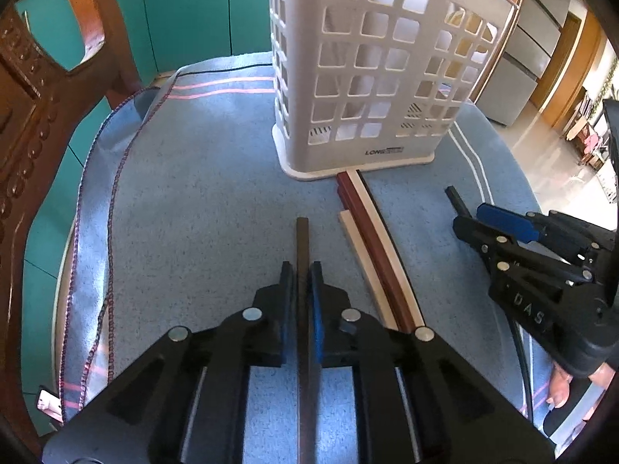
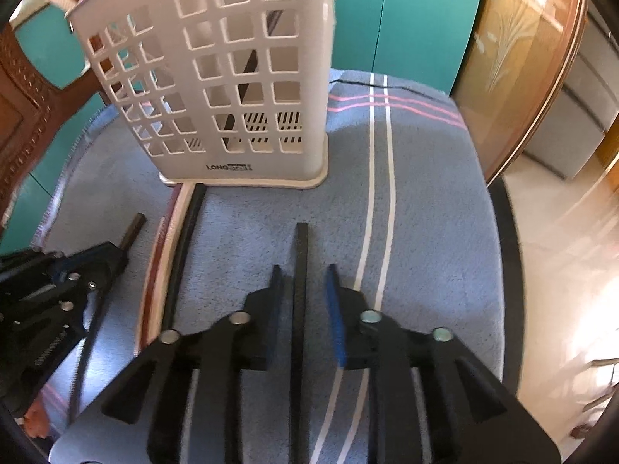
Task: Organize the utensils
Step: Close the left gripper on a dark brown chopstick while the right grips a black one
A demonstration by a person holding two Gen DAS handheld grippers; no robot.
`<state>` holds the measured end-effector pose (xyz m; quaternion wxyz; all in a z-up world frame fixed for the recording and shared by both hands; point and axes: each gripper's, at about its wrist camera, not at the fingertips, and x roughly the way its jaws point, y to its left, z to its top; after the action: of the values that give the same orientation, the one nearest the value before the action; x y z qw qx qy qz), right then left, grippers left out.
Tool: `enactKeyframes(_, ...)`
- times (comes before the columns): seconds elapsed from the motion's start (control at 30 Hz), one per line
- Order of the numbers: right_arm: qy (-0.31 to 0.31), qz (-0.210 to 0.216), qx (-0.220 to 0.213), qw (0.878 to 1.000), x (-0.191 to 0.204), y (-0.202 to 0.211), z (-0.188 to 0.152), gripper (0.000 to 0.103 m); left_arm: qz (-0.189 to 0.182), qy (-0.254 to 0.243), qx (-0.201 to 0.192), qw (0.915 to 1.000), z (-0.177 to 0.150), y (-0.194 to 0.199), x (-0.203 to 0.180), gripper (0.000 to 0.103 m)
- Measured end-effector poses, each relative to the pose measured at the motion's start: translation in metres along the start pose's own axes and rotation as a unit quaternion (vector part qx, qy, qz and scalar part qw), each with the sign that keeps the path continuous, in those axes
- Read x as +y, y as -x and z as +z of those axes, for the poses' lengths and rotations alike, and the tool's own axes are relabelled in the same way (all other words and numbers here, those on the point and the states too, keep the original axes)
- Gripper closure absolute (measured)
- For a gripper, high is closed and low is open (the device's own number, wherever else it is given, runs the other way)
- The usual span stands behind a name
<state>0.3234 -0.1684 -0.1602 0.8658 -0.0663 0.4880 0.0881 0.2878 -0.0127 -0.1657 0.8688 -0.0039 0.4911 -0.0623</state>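
A white lattice utensil holder (image 1: 367,77) (image 2: 232,77) stands on the blue cloth, with a dark stick (image 2: 247,73) leaning inside it. My left gripper (image 1: 303,268) is shut on a dark brown chopstick (image 1: 302,239) that points toward the holder. Red-brown, cream and black chopsticks (image 1: 371,247) lie side by side just to its right. In the right wrist view, a black chopstick (image 2: 301,255) runs between the fingers of my right gripper (image 2: 303,272); there is a gap on each side, so the gripper is open. Each gripper also shows in the other's view: the right gripper (image 1: 470,214) and the left gripper (image 2: 116,249).
The blue striped cloth (image 1: 193,201) covers a round table whose edge drops off at the right (image 2: 510,270). A carved wooden chair (image 1: 31,154) stands at the left, with teal cabinets (image 1: 193,7) behind. A hand (image 1: 561,386) holds the right gripper.
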Motion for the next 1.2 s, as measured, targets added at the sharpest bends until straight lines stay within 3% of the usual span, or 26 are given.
enactKeyframes(0.3,0.006,-0.013,-0.007,1.000,0.006,-0.001,0.002,0.075,0.020,-0.015,-0.004,0.9997,0.013,-0.005,-0.007,0.086)
enactKeyframes(0.43,0.006,-0.013,-0.009,1.000,0.010,0.003,-0.002,0.075,0.047,-0.013,-0.007,0.9988,0.015,-0.009,-0.013,0.063)
enactKeyframes(0.57,0.007,-0.013,-0.010,1.000,0.011,0.004,-0.004,0.075,0.041,-0.005,-0.006,0.9991,0.016,-0.010,-0.010,0.062)
enactKeyframes(0.63,0.009,-0.013,-0.010,1.000,0.011,0.004,-0.005,0.076,0.037,-0.007,-0.007,0.9993,0.016,-0.009,-0.011,0.068)
enactKeyframes(0.7,0.009,-0.002,-0.010,1.000,0.014,0.004,-0.006,0.087,0.029,-0.010,-0.007,0.9995,0.016,-0.008,-0.014,0.078)
enactKeyframes(0.77,0.010,0.003,-0.010,1.000,0.016,0.005,-0.006,0.092,0.029,-0.017,-0.008,0.9994,0.016,-0.009,-0.018,0.091)
enactKeyframes(0.83,0.020,0.001,-0.013,1.000,0.020,0.007,-0.008,0.096,0.031,-0.019,-0.010,0.9993,0.010,-0.004,-0.017,0.095)
enactKeyframes(1.2,0.025,-0.003,-0.011,1.000,0.020,0.006,-0.005,0.096,0.033,-0.017,-0.010,0.9992,0.010,-0.004,-0.015,0.095)
